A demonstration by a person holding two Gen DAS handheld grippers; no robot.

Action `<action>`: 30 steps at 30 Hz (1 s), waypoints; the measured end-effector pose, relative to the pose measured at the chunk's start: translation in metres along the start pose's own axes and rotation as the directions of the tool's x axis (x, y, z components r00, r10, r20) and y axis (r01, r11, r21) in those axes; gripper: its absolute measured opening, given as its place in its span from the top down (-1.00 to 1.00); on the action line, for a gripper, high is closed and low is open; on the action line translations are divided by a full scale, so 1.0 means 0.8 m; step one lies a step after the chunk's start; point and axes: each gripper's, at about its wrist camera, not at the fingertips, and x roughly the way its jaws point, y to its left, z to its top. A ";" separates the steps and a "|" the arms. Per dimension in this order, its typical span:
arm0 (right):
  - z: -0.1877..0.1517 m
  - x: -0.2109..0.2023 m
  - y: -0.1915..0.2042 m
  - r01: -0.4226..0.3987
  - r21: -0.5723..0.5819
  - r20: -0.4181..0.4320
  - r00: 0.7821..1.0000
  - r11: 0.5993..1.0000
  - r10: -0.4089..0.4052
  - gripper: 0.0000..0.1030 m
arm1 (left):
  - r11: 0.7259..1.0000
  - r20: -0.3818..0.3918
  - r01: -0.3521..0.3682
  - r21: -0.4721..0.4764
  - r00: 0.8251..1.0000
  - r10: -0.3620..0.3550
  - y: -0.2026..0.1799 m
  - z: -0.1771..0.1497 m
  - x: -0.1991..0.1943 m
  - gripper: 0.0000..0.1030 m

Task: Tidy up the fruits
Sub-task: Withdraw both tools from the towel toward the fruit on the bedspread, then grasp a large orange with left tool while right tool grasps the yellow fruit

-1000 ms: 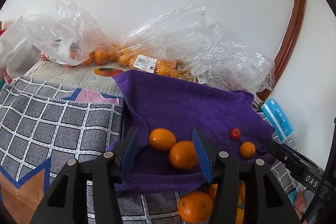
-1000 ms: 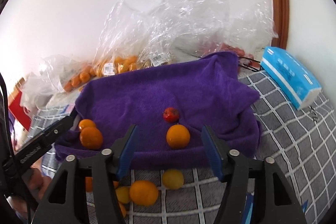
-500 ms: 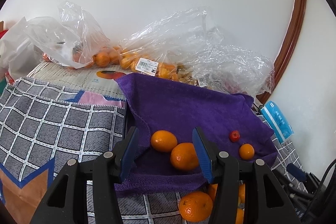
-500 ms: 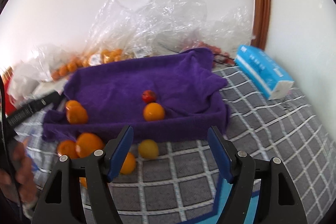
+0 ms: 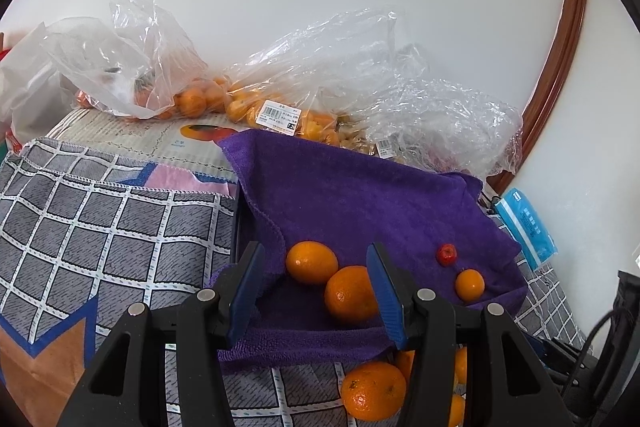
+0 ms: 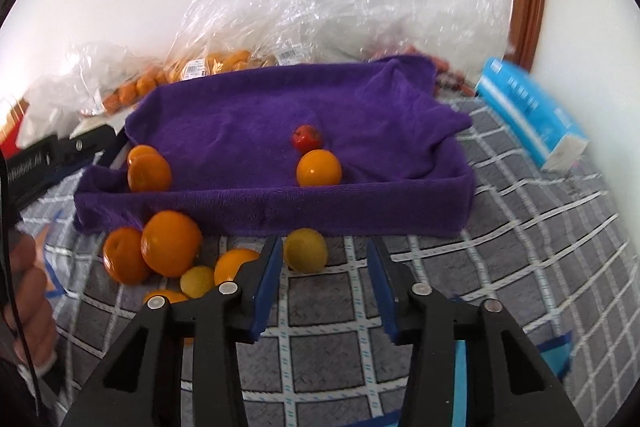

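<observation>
A tray lined with a purple towel (image 6: pixel 280 211) holds two oranges (image 6: pixel 149 173) at its left, and a small orange (image 6: pixel 319 169) and a red fruit (image 6: pixel 306 139) near the middle. Several loose oranges (image 6: pixel 170 243) lie on the checked cloth in front of it. My right gripper (image 6: pixel 323 243) hangs low over the cloth with its jaws closing. A yellow fruit (image 6: pixel 306 251) sits between its tips against the left pad, and the right pad is clear of it. My left gripper (image 5: pixel 315 251) stays open and empty at the tray's near left corner, above the towel (image 5: pixel 360 195).
Clear plastic bags of fruit (image 5: pixel 192 99) are piled against the white wall behind the tray. A blue tissue pack (image 6: pixel 528 111) lies right of the tray, by a brown wooden frame (image 5: pixel 560 47). A person's hand (image 6: pixel 28 287) shows at the left edge. The grey checked cloth (image 6: pixel 520 227) spreads rightward.
My right gripper has dropped and tilted down from the tray to the loose fruit in front of it. Its jaws have narrowed around the yellow fruit. The left gripper has kept still.
</observation>
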 end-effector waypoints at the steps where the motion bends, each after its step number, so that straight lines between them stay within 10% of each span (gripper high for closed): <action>1: 0.002 0.004 0.000 -0.014 0.005 -0.009 1.000 1.000 0.014 0.33 | 1.000 0.000 -0.001 0.001 1.000 0.001 0.000 0.000 0.000 0.02; 19: -0.023 0.004 -0.021 -0.006 0.021 -0.016 1.000 1.000 0.007 0.47 | 0.999 0.010 -0.004 0.037 1.000 0.003 -0.005 0.000 -0.011 0.03; 30: -0.025 -0.009 -0.037 -0.068 0.071 0.029 0.997 0.995 0.066 0.47 | 0.992 -0.168 0.118 0.039 0.980 -0.110 -0.022 -0.029 -0.039 0.05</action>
